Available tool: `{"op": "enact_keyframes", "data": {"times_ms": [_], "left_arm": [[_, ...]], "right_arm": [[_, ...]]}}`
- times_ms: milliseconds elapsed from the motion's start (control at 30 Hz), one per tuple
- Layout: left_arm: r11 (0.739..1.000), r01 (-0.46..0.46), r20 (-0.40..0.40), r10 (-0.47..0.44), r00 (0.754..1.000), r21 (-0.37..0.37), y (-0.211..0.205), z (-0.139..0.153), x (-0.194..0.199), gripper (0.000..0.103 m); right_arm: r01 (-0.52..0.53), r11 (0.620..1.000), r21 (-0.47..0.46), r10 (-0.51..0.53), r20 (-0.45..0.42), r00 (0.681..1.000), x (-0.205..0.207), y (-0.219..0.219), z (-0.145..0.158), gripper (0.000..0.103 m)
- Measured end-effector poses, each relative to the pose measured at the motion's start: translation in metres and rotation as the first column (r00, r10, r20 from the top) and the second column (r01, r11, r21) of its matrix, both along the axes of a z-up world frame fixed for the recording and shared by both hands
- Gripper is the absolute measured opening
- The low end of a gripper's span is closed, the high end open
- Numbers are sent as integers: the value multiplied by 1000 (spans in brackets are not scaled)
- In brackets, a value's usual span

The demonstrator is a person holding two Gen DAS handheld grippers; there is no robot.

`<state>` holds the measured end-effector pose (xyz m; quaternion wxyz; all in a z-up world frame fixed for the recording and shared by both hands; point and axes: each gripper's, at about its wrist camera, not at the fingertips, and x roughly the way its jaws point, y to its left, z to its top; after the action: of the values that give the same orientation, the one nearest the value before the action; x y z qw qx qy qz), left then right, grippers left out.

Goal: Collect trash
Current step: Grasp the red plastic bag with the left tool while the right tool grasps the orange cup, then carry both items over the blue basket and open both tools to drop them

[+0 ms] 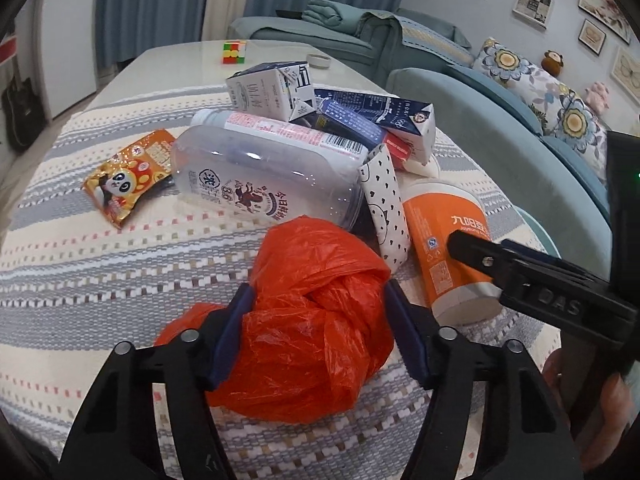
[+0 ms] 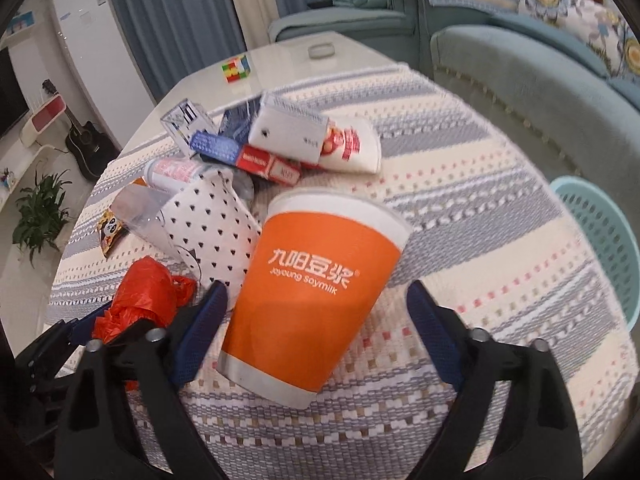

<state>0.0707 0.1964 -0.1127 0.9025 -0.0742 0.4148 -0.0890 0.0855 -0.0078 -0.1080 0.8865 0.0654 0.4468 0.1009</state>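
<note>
Left hand-held gripper (image 1: 316, 320) is pinching the knotted orange plastic bag (image 1: 312, 320) low in the centre of its frame, blue pads (image 1: 234, 328) pressing into the crumpled film on both sides. Right hand-held gripper (image 2: 316, 316) is straddling the orange soymilk cup (image 2: 312, 284), which is lying on its side at the centre of the right wrist frame; its fingers are spread, the left one close against the cup wall, the right one standing clear.

To close well, the right one probably wants centring on the cup's lower body, then gentle squeezing, since a paper wall will likely crumple or roll away. The bag looks soft and may slip, so a firm hold near the knot seems wise.

Beyond them, the dotted paper cup (image 2: 212, 224), clear plastic bottle (image 1: 264, 176), milk cartons (image 1: 272, 90) and panda snack packet (image 1: 124, 176) are waiting on the woven tablecloth (image 1: 100, 280). A teal basket (image 2: 604, 232), at the right edge, seems the likely destination.
</note>
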Motion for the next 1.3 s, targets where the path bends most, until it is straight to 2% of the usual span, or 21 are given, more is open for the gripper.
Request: {"op": "enact_keyframes", "data": {"times_ms": [67, 200, 267, 400, 633, 800, 1000, 1167, 1300], "left_arm": [[1000, 0, 7, 0, 1000, 0, -1, 0, -2, 58], [1000, -7, 15, 7, 1000, -22, 0, 2, -5, 49], [999, -7, 26, 8, 1000, -40, 2, 4, -8, 43], [991, 3, 54, 4, 999, -131, 8, 13, -13, 31], [986, 57, 167, -30, 986, -159, -12, 58, -24, 27], [983, 133, 258, -97, 961, -124, -54, 103, -20, 27], [963, 257, 341, -215, 915, -84, -128, 146, 5, 27], [930, 359, 330, -316, 889, -78, -198, 150, 32, 27], [896, 433, 263, -397, 879, -96, -255, 127, 66, 27]], "right_arm": [[-21, 999, 49, 23, -35, 999, 3, 1, -6, 65], [-49, 995, 92, 54, -56, 997, 4, 4, -11, 59], [-49, 995, 84, 52, -46, 998, 2, 4, -8, 58], [-29, 996, 81, 28, 20, 999, -9, -9, 7, 57], [44, 997, 56, -53, 162, 985, -23, -59, 52, 57], [120, 990, 73, -133, 221, 966, -21, -109, 87, 57], [231, 973, 1, -221, 295, 929, -15, -181, 119, 57], [320, 944, -86, -283, 289, 914, -11, -248, 115, 57], [382, 919, -99, -351, 238, 906, -12, -291, 91, 57]]}}
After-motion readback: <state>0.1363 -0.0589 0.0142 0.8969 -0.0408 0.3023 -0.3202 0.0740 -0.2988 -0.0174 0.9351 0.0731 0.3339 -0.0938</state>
